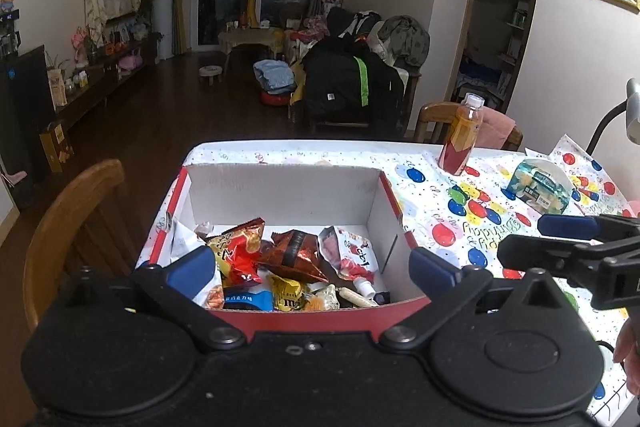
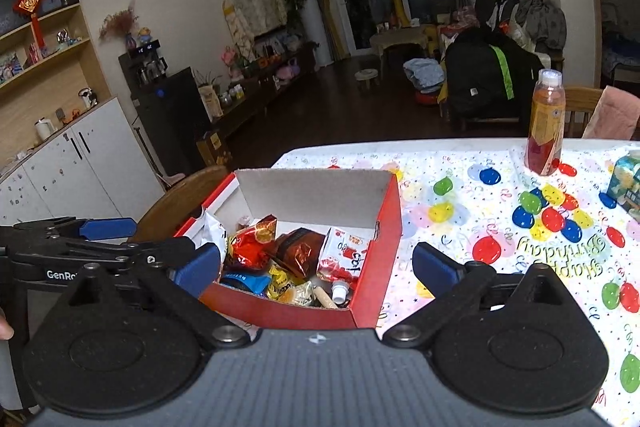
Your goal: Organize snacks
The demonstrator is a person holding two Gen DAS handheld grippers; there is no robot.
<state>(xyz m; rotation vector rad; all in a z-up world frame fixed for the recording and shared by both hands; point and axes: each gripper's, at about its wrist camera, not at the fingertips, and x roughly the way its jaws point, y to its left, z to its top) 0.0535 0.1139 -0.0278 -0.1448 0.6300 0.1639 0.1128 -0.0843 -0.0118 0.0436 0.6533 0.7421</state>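
A: Where are the snacks?

B: Piled in the red box [image 2: 376, 267] at the table's [image 2: 460, 195] 9 o'clock edge; a bottle [image 2: 546, 123] and a blue pack [image 1: 538, 185] remain outside at 2 o'clock.

A: Procedure?

B: Both the left hand-held gripper [image 1: 312, 267] and the right hand-held gripper [image 2: 318, 267] are spread apart and empty. Approach the remaining pack squarely. Legible: "Happy Birthday" on the cloth, "GenRo" on the gripper.
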